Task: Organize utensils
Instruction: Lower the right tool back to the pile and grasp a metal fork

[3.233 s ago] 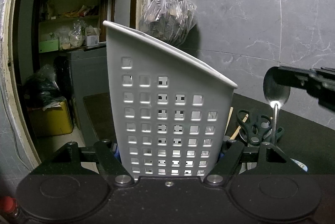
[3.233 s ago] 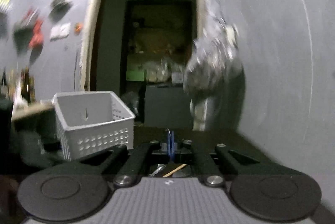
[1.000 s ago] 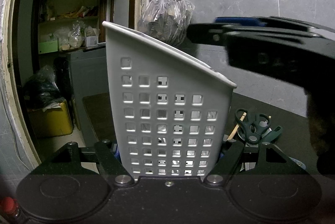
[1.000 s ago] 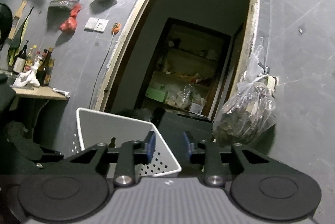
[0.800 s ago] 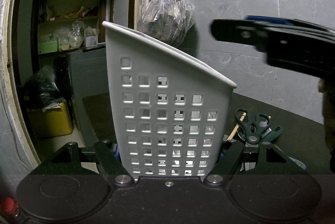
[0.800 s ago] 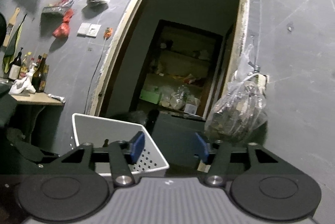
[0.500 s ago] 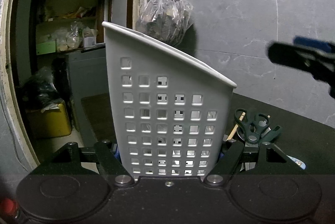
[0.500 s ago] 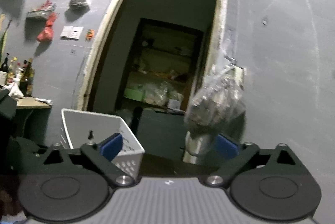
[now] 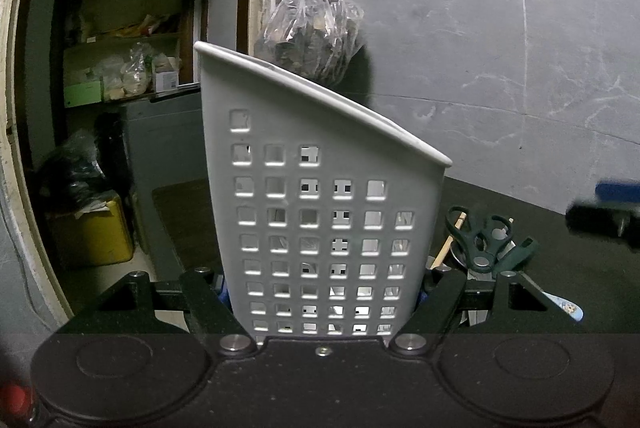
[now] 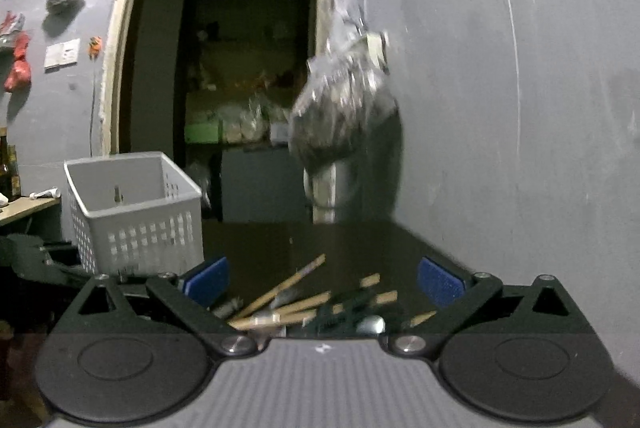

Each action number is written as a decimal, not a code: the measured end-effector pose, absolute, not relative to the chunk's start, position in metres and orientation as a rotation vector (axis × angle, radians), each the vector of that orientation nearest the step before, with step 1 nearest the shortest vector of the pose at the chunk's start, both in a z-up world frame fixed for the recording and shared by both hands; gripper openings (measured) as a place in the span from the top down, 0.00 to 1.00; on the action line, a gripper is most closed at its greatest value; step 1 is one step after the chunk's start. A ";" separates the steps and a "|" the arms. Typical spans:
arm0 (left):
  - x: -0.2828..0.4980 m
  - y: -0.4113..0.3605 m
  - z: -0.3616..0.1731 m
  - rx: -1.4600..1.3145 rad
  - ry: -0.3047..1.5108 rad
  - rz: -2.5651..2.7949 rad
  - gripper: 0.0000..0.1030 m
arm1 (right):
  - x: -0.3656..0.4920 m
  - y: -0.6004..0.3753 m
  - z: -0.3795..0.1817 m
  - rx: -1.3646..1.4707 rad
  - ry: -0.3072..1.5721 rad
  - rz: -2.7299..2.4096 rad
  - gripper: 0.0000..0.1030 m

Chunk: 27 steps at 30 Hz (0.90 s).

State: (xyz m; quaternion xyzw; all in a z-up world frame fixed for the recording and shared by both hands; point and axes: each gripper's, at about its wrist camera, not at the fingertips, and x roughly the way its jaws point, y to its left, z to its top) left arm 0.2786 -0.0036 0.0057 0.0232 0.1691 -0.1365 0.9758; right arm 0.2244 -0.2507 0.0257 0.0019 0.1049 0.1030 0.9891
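I can read no writing anywhere. My left gripper (image 9: pixel 324 292) is clenched on the white basket (image 9: pixel 320 196), which blocks its interior. My right gripper (image 10: pixel 322 282) is spread wide, empty, above blurred chopsticks (image 10: pixel 280 292); scissors (image 9: pixel 480 240) lie right of the basket.

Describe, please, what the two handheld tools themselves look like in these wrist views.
Both are matte black plastic with angular linkage arms, silver screws at the pivots and two round discs on the body. The right tool has bright blue pads on its fingers and a grey ribbed panel at the bottom centre. The left tool shows a small screw at centre and blue just visible at its pads. No cables, sleeves or hands are visible.
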 end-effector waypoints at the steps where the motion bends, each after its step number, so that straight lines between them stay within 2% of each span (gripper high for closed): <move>1: 0.279 -0.003 0.006 0.047 0.340 -0.279 0.27 | 0.226 -0.251 0.022 0.015 0.239 0.215 0.00; 8: 0.280 0.000 0.004 0.066 0.333 -0.302 0.27 | 0.229 -0.230 0.000 -0.047 0.403 0.293 0.00; 27: 0.280 -0.001 0.004 0.079 0.333 -0.317 0.27 | 0.227 -0.194 -0.008 -0.184 0.577 0.607 0.01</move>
